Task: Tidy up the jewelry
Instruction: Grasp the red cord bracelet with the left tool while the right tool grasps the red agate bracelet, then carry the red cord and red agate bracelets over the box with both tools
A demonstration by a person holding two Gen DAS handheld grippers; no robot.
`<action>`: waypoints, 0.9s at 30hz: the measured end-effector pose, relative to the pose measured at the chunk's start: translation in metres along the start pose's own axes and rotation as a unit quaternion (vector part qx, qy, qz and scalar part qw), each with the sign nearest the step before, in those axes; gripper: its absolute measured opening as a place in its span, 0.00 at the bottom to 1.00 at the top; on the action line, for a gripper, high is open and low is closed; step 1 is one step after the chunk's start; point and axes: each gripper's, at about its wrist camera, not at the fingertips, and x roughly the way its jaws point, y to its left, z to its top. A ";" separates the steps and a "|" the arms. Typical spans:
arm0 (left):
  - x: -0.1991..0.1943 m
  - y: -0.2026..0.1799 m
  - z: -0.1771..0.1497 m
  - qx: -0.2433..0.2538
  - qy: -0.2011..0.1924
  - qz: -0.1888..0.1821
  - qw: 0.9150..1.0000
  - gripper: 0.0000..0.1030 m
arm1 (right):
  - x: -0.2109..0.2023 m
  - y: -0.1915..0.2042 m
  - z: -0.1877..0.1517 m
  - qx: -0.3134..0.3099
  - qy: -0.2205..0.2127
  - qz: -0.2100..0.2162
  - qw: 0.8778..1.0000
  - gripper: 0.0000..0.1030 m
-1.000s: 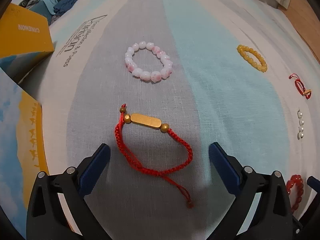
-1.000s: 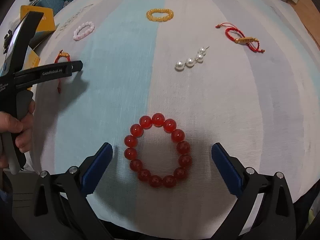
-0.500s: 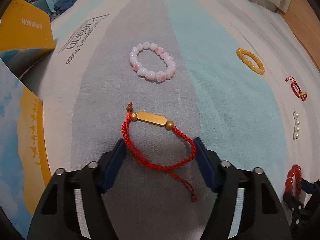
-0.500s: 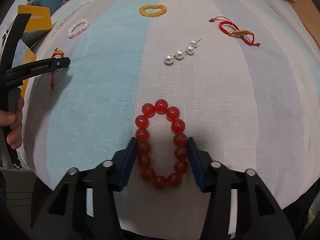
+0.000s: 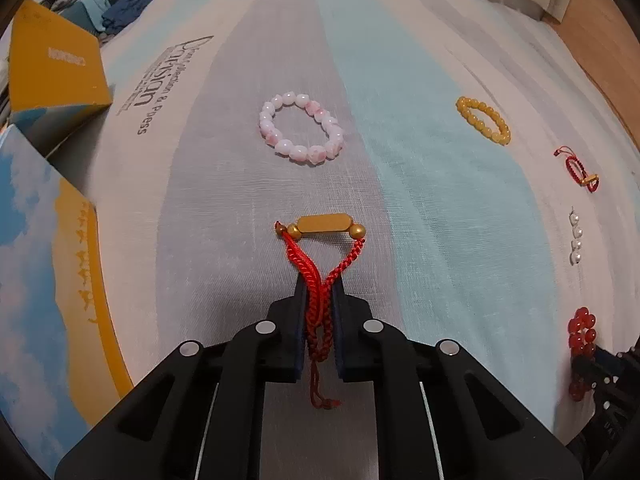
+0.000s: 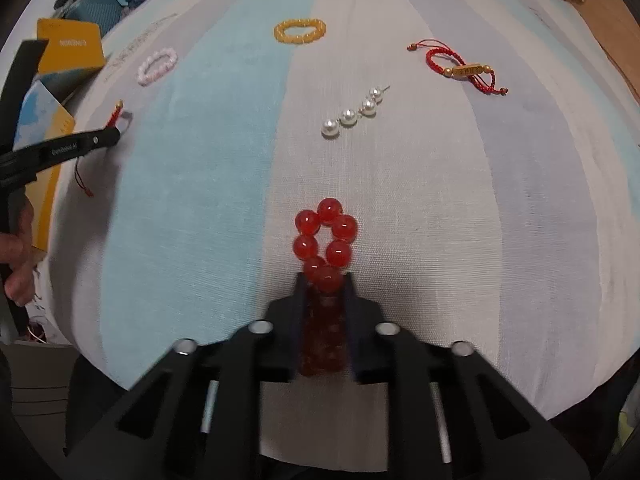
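Note:
A red cord bracelet with a gold bar (image 5: pixel 325 224) lies on the striped cloth (image 5: pixel 440 200). My left gripper (image 5: pixel 319 284) is closing its jaws on the bracelet's two cord strands, and the pads pinch them together. The cord's tail hangs out behind the pads. In the right wrist view a red bead bracelet (image 6: pixel 329 210) is squeezed into a narrow loop. My right gripper (image 6: pixel 325 280) is closing on its near half, with the beads pressed between the pads. The far beads stick out in front of the fingertips.
A pink bead bracelet (image 5: pixel 301 128), a yellow bead bracelet (image 5: pixel 483 119), a second red cord bracelet (image 6: pixel 464 69) and a string of pearls (image 6: pixel 352 114) lie farther out. Yellow-and-blue boxes (image 5: pixel 52 68) stand at the left. The cloth's near edge drops off just behind my right gripper.
Both grippers went from wide open to shut. The left one pulled the cord loop into two tight strands. The right one squeezed the round bead ring narrow.

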 end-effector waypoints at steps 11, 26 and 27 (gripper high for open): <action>-0.016 -0.002 -0.002 -0.002 -0.011 0.003 1.000 0.09 | -0.013 -0.005 -0.003 0.009 -0.009 0.014 1.000 0.12; -0.048 -0.012 -0.006 -0.015 -0.027 -0.012 0.999 0.09 | -0.046 -0.010 0.011 0.024 -0.047 0.002 0.999 0.12; -0.051 -0.014 -0.007 -0.015 -0.028 -0.011 0.999 0.09 | -0.047 -0.010 0.012 0.025 -0.049 0.002 0.999 0.12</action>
